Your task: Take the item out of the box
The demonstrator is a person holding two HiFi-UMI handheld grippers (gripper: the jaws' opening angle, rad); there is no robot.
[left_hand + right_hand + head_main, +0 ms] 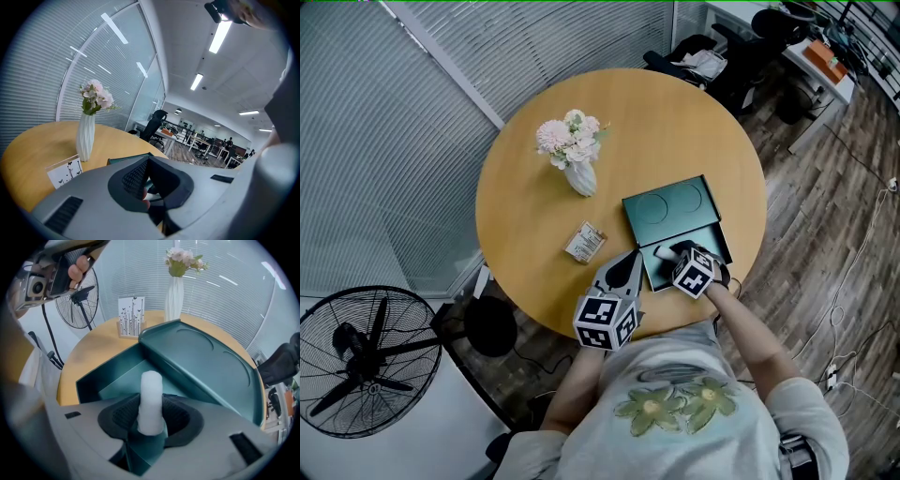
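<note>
The right forearm (752, 326) reaches forward to the teal box (673, 208) on the round tabletop (534, 216). It carries the right hand-held gripper (677, 253) over the box's open tray. The left hand-held gripper (630, 269) angles in at the box's near left corner.

The right gripper view shows its jaws clamped on the white cylindrical item (151, 397), upright over the tray, with the open lid (206, 362) beyond. The head view catches only a white speck of it.

In the left gripper view the jaws stand narrow, on a teal sliver that looks like the box's wall.

Left of the box stands a printed card (585, 243). Farther off on that side is a white vase (581, 176) of pink flowers.
</note>
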